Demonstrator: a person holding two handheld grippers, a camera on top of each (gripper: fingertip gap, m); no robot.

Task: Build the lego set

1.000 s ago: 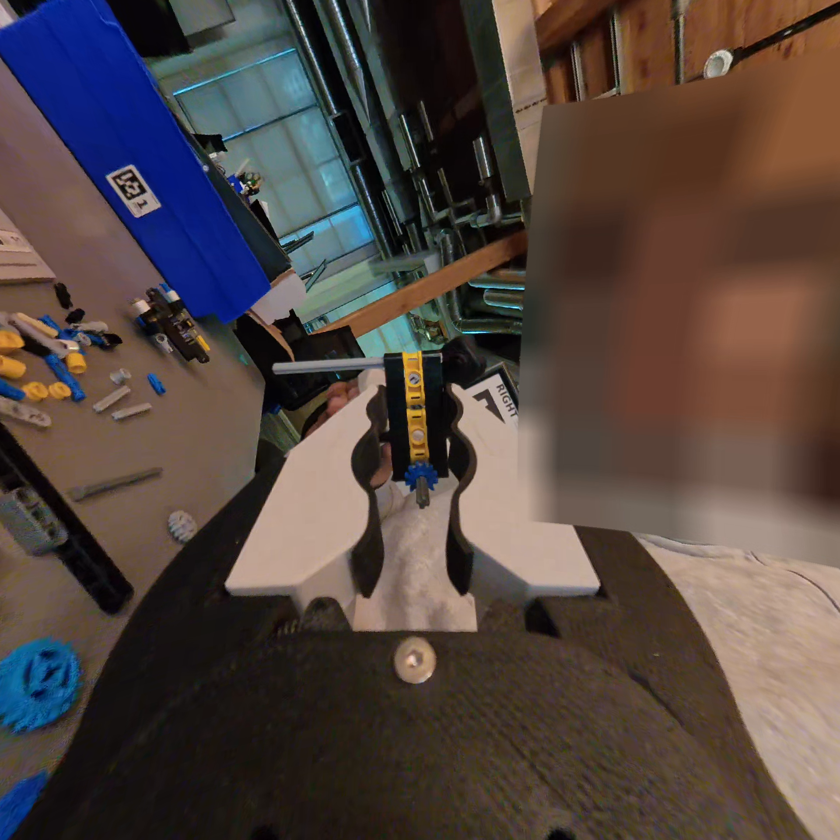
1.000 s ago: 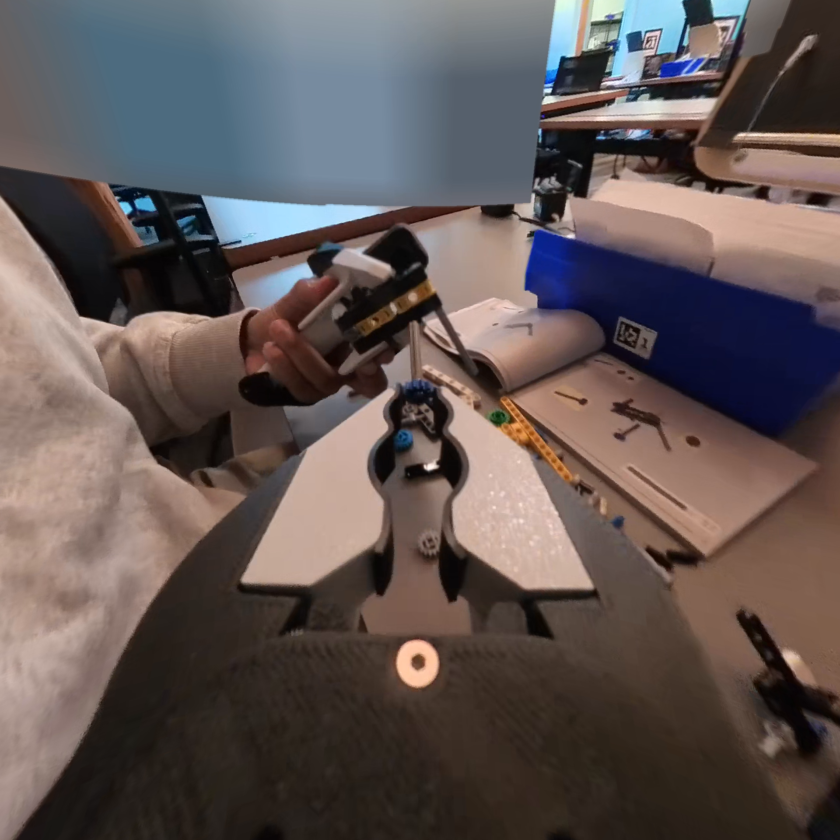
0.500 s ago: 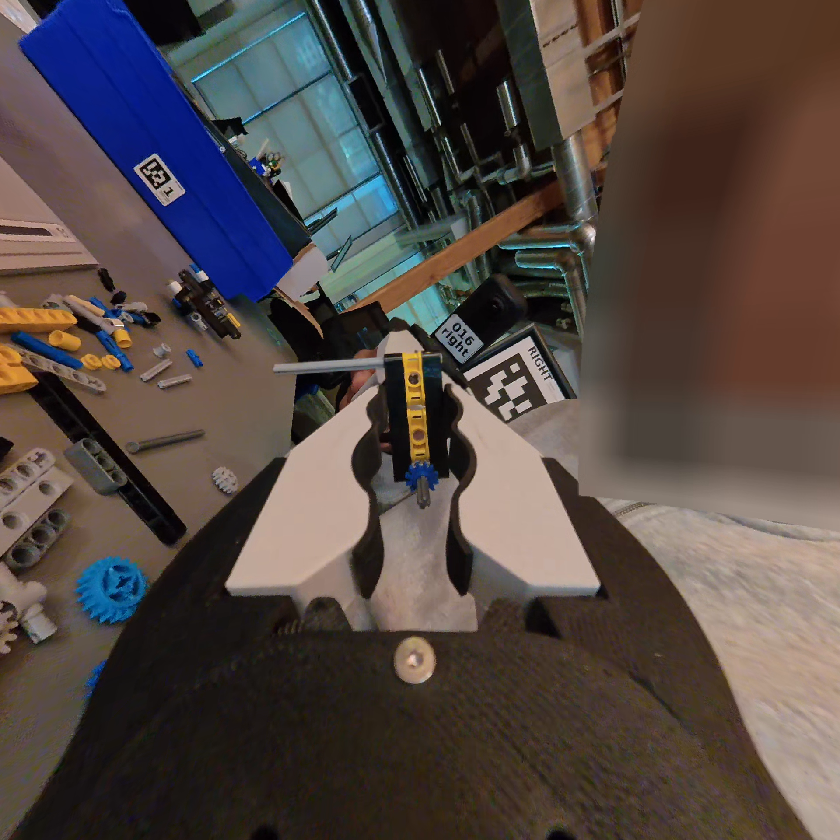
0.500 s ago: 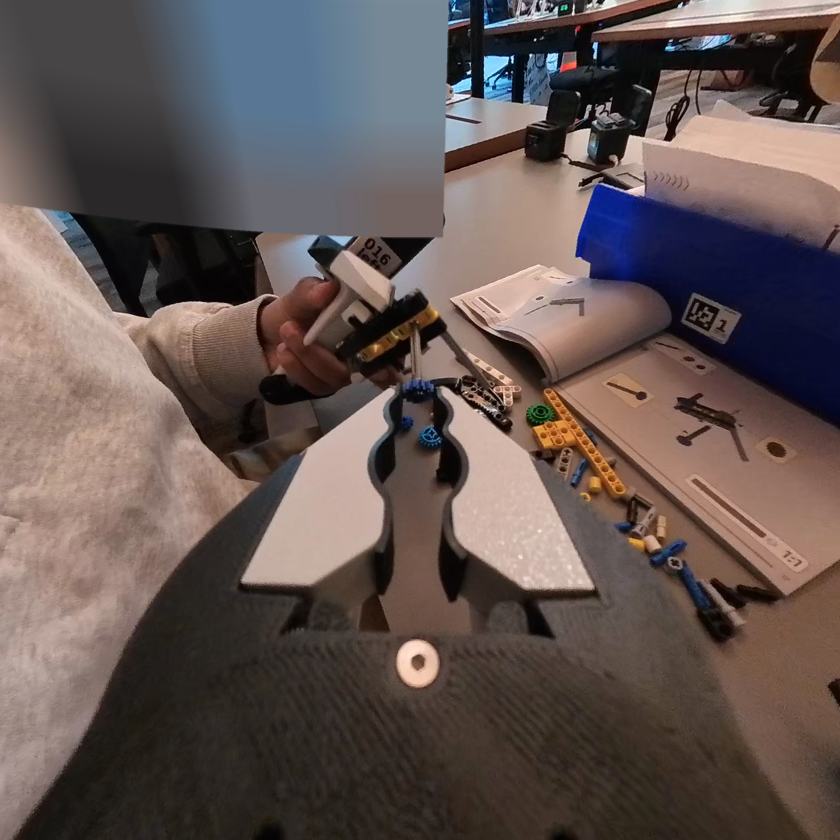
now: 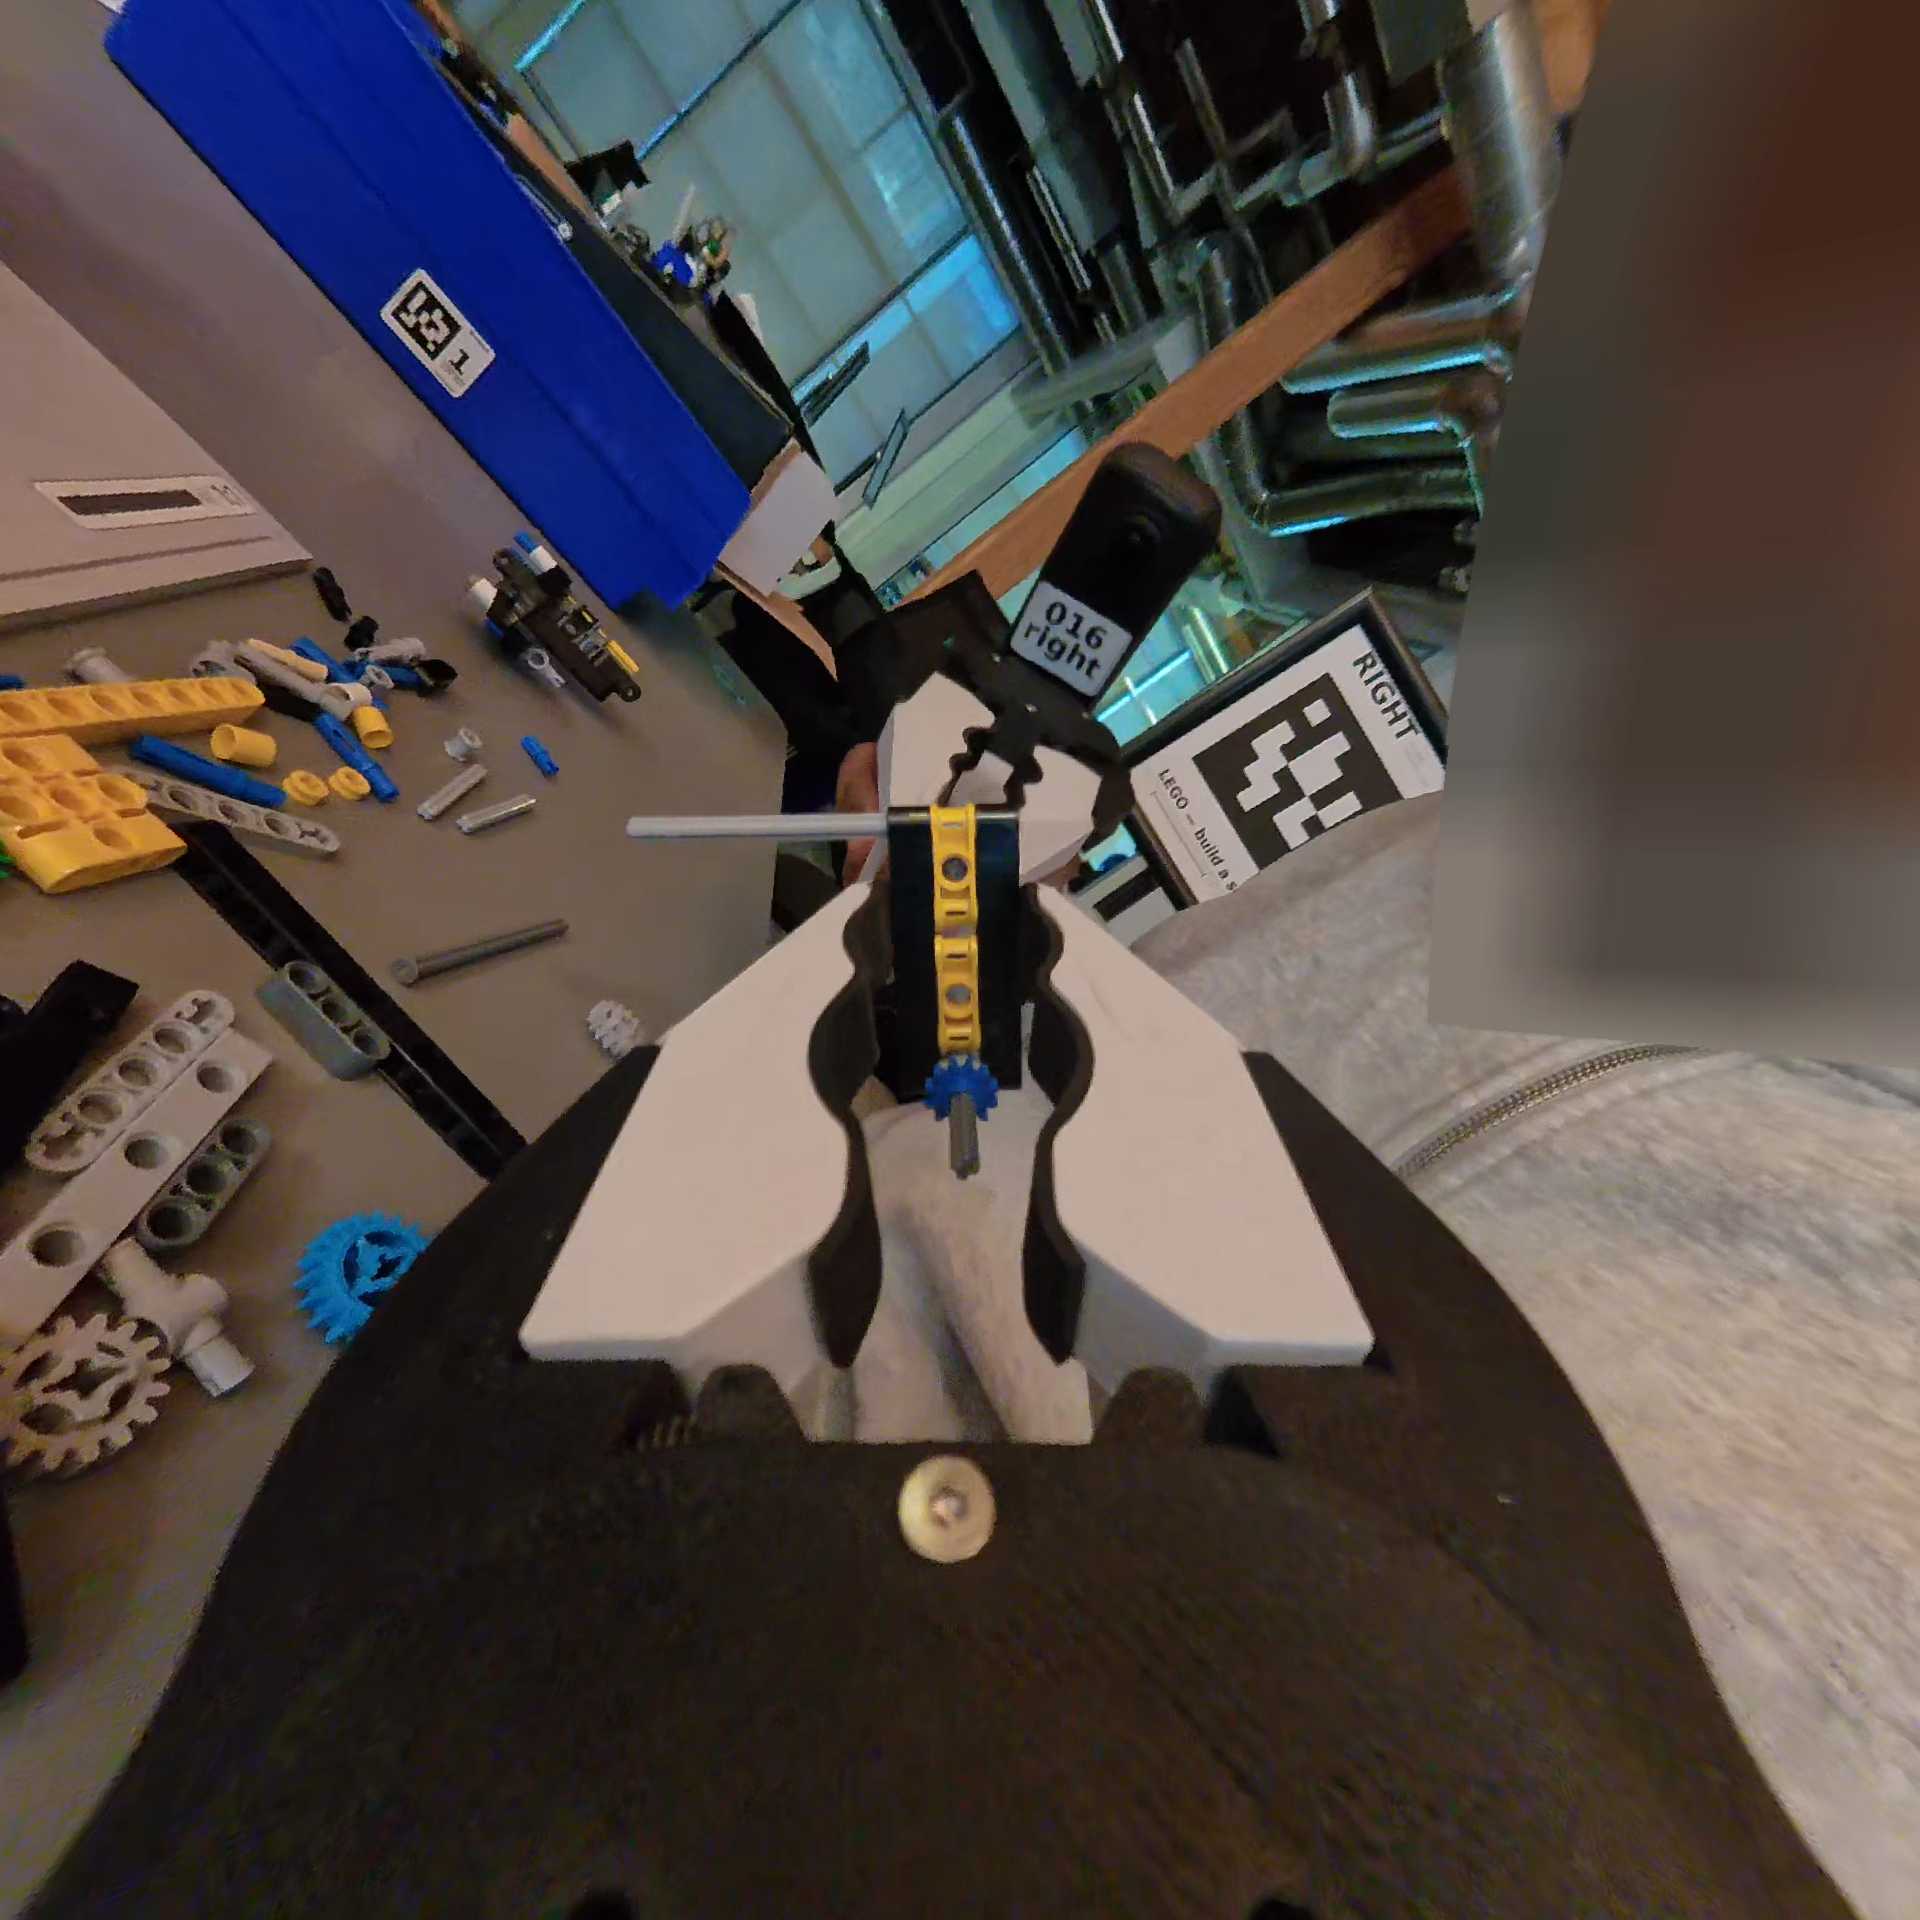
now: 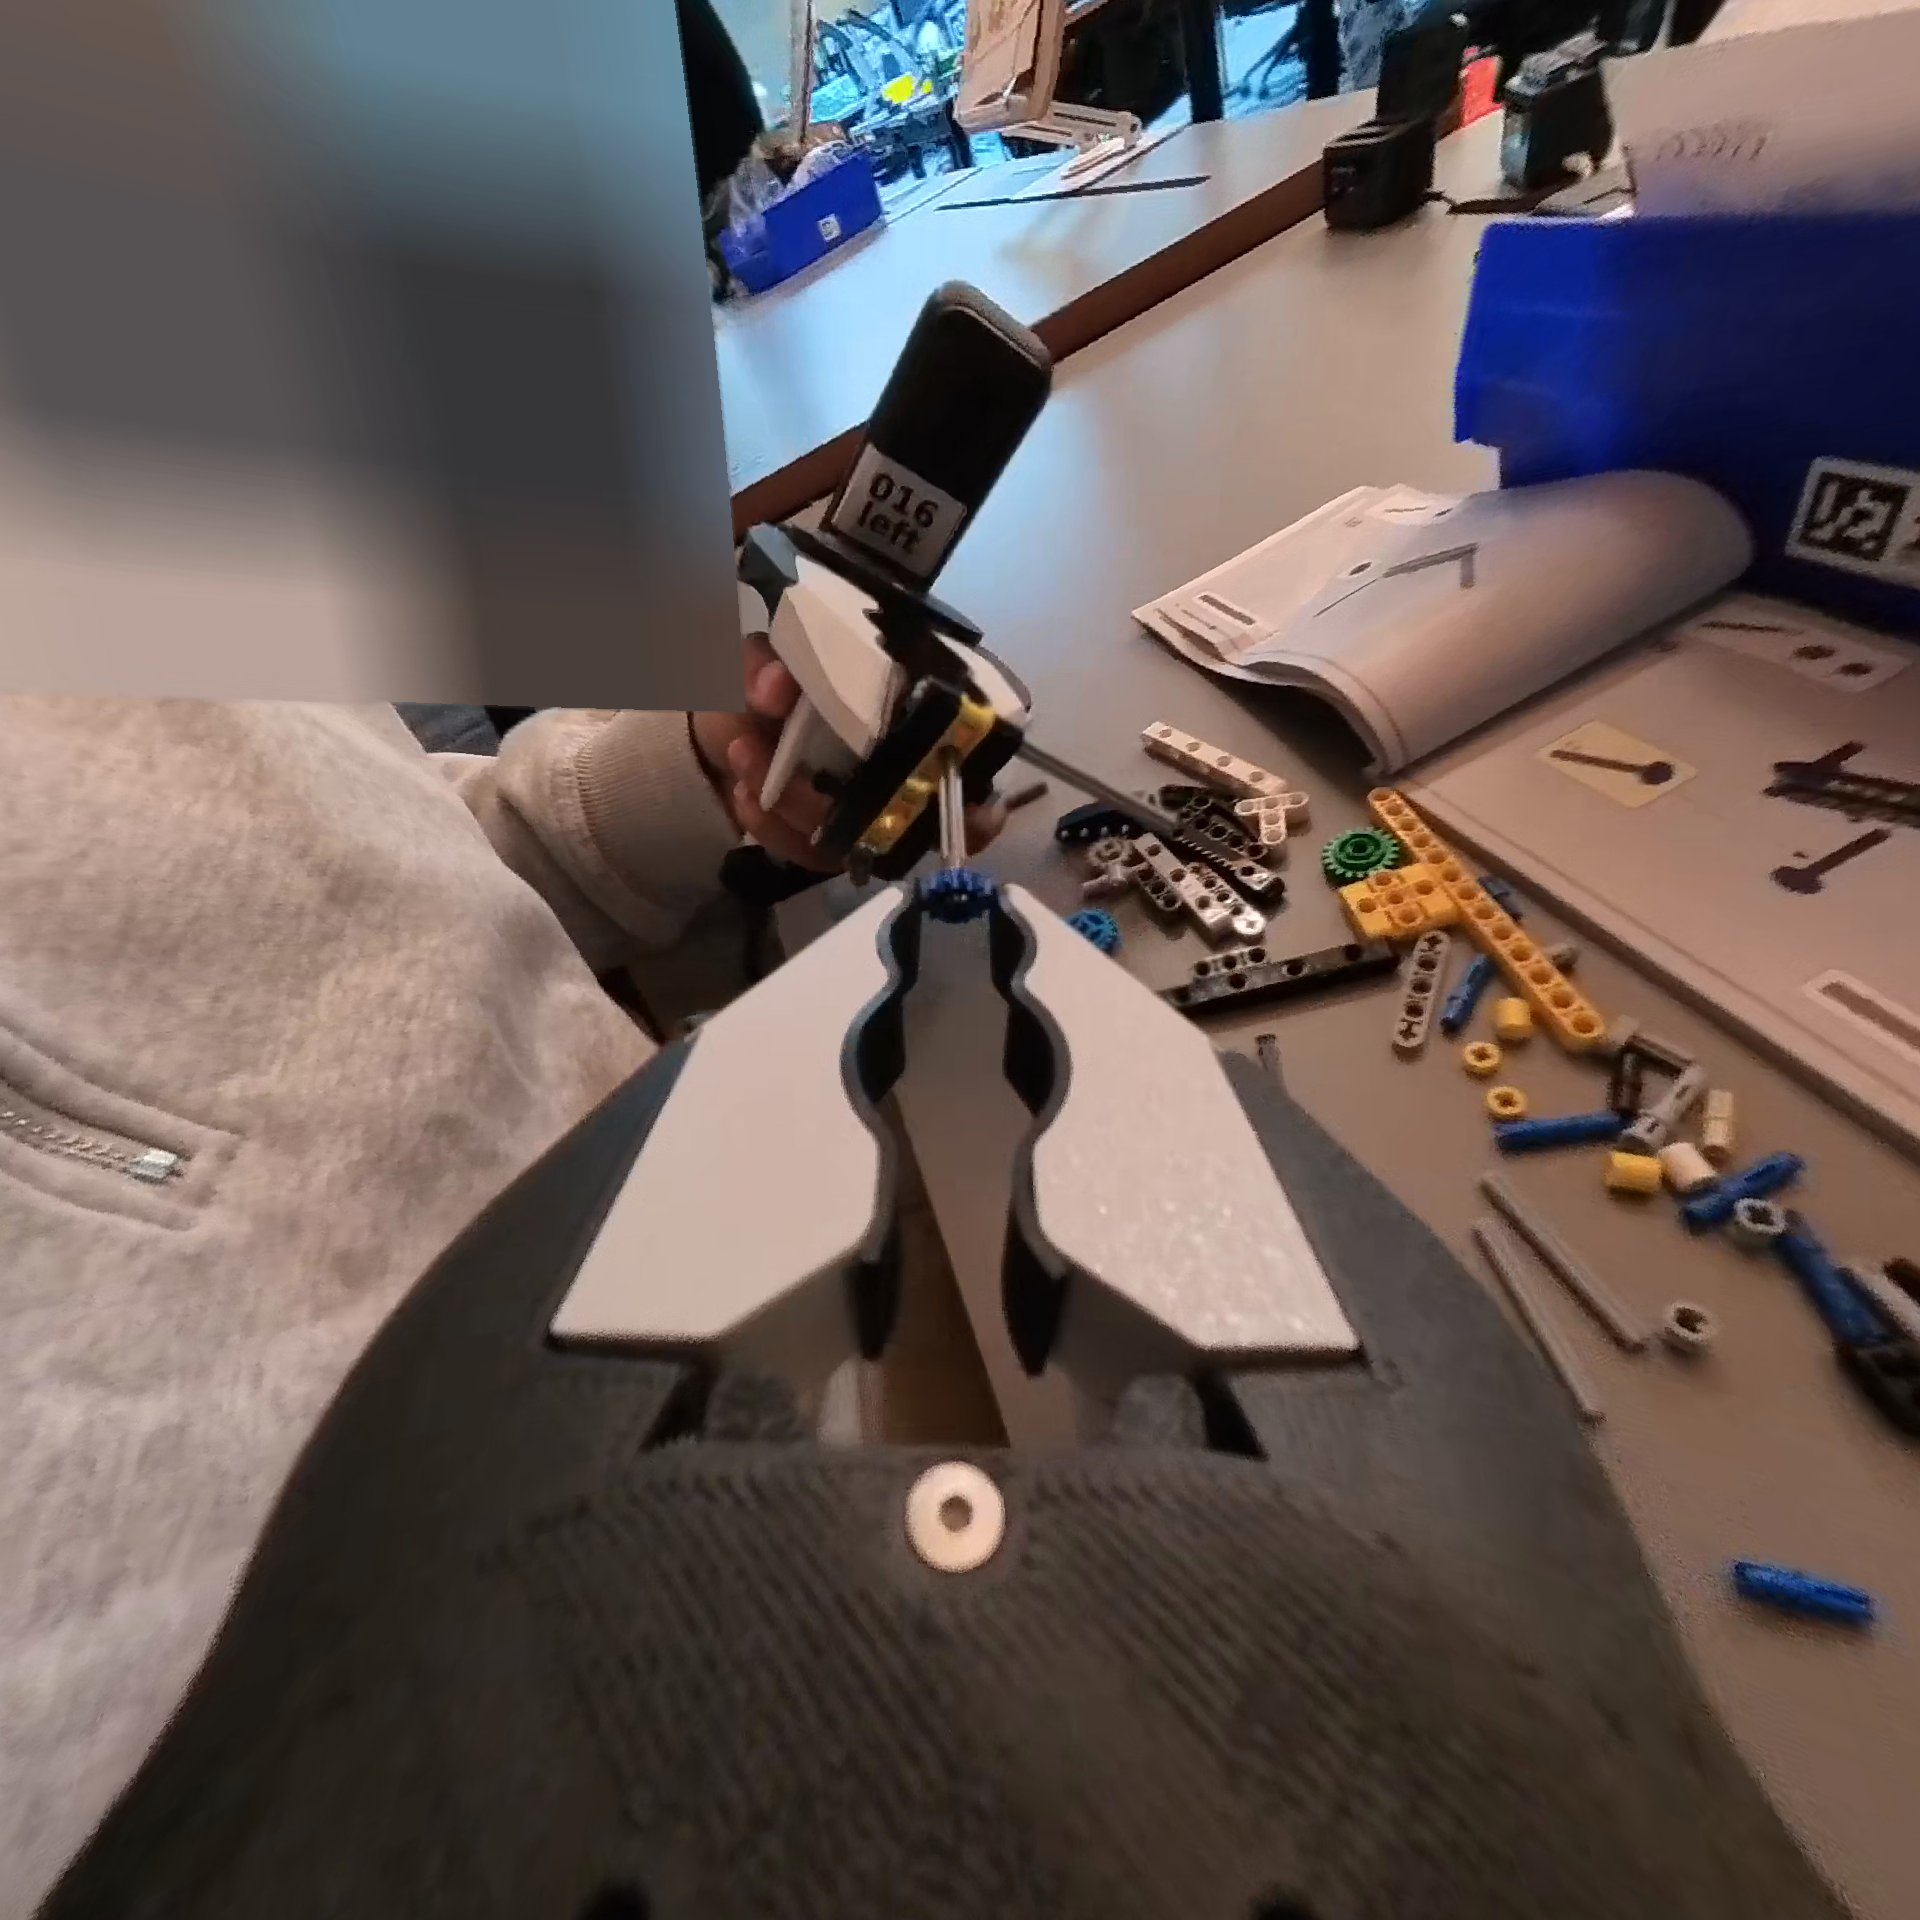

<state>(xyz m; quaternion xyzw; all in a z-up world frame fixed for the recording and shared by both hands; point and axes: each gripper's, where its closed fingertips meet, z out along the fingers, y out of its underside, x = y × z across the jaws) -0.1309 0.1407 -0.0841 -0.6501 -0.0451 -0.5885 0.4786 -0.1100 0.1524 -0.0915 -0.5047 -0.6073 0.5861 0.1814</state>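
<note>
My left gripper (image 5: 956, 920) is shut on a black and yellow beam assembly (image 5: 954, 935), held in the air above the table edge. A long grey axle (image 5: 758, 828) sticks out of its far end to the left. A small blue gear (image 5: 961, 1086) sits on a short axle at its near end. In the right wrist view my right gripper (image 6: 948, 906) is closed on a small blue gear (image 6: 948, 894) at the end of a grey axle (image 6: 951, 821) that runs into the assembly (image 6: 914, 779). The right gripper (image 5: 992, 753) shows just beyond the assembly.
A blue bin (image 6: 1662, 343) and an open instruction booklet (image 6: 1455, 623) lie at the back right. Loose parts cover the grey table (image 6: 1195, 436): yellow beams (image 6: 1455, 914), blue pins, grey axles, a light blue gear (image 5: 358, 1273). The person's grey sweatshirt (image 6: 260, 987) fills the left. My two grippers' fingertips are within a few centimetres of each other.
Both grippers have kept their holds. The two grippers have tilted and shifted, so more of the table and its parts shows; the right gripper now shows plainly beyond the assembly.
</note>
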